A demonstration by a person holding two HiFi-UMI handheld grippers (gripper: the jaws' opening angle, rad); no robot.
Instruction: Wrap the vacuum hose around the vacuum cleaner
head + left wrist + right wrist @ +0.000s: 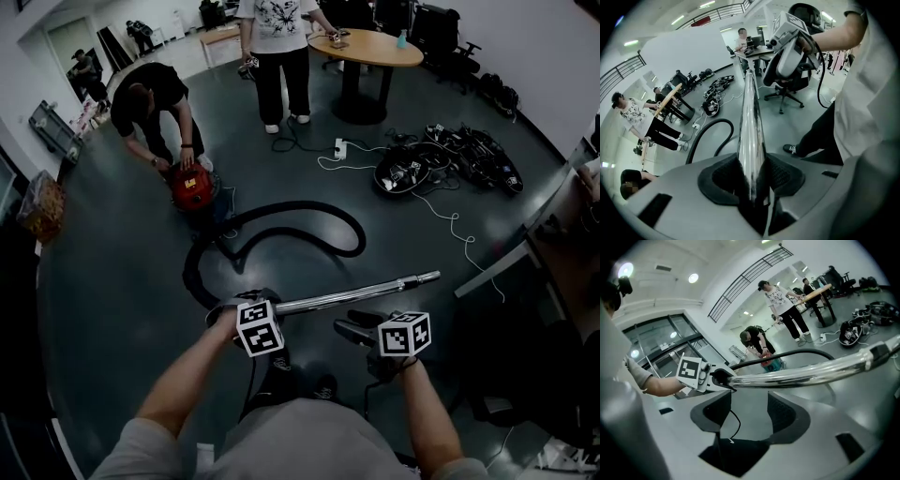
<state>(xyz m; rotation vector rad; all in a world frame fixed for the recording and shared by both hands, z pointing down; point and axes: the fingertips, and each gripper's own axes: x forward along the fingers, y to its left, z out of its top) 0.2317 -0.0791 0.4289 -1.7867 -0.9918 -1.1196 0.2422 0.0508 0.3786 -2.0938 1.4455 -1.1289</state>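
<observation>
Dark office floor (112, 281): your left tongs (752, 176) pinched the chrome wand (366, 293), long axis running off right. Right tongs (749, 411) were spread & empty, just near-side of it. Hose (362, 236) looped far-left toward the vacuum cleaner (190, 187), nearer your left tongs.

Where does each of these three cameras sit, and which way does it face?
Head view: on the person's head, looking steeply down at the black hose and red vacuum cleaner; both forearms, left gripper, right gripper show.
Left gripper view: on the left gripper, looking along jaws shut on the metal tube; the person's torso and right arm show.
Right gripper view: on the right gripper, looking past open, empty jaws across the room; the left forearm shows.
Shared: both gripper views show the tube and hose.
</observation>
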